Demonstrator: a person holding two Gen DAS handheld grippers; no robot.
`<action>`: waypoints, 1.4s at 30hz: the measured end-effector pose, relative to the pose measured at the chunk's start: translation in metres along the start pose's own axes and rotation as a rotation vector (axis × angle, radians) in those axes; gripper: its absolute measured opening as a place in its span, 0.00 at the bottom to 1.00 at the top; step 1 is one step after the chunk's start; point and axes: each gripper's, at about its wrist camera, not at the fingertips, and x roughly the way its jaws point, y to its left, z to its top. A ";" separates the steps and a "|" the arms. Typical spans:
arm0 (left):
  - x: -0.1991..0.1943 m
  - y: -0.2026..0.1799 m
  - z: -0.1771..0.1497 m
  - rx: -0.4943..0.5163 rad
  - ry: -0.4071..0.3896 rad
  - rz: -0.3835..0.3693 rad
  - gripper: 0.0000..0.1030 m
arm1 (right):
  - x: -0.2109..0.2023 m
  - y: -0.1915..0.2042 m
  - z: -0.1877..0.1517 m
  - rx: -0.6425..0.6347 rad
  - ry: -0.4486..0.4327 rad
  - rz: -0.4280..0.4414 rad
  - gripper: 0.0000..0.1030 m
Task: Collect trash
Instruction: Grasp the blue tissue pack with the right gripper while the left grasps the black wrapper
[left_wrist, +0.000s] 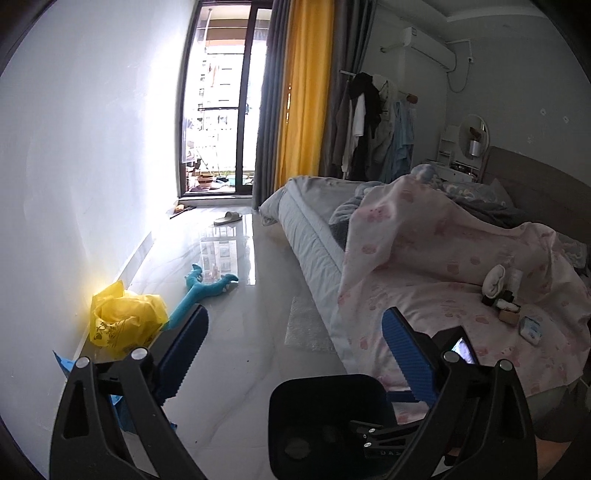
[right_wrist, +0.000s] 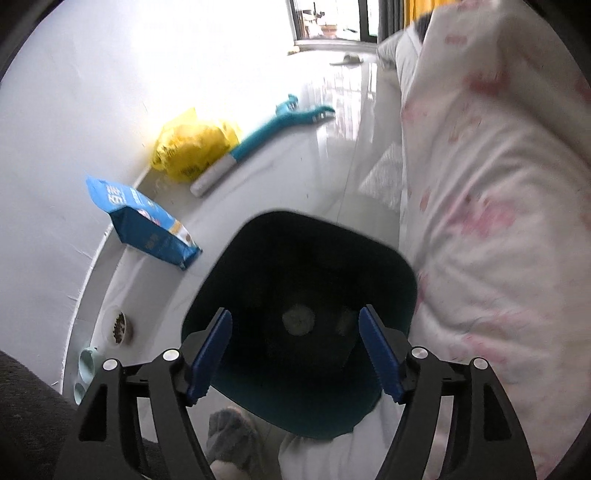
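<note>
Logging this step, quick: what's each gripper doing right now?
Left gripper: open, holding nothing.
Right gripper: open, empty, over the dark bin.

Nothing can be read for certain — the blue bag and the yellow bag carry print too blurred to make out.

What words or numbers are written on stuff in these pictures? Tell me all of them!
Nothing here can be read for sure.
Blue bag: big white characters and small print, too blurred to read.
Yellow plastic bag: dark printed marks, crumpled and too small to read.
Small white-and-blue packet on the bed: print too small to read.
Left hand-held gripper: faint letters low on its black frame, too dim to read.
</note>
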 end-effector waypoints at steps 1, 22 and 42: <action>0.001 -0.004 0.001 0.000 -0.001 -0.007 0.94 | -0.006 -0.002 0.001 -0.005 -0.017 0.000 0.73; 0.035 -0.103 0.016 0.072 0.018 -0.191 0.94 | -0.127 -0.118 -0.022 0.071 -0.288 -0.124 0.85; 0.075 -0.202 0.008 0.276 0.113 -0.372 0.94 | -0.178 -0.241 -0.087 0.154 -0.348 -0.262 0.97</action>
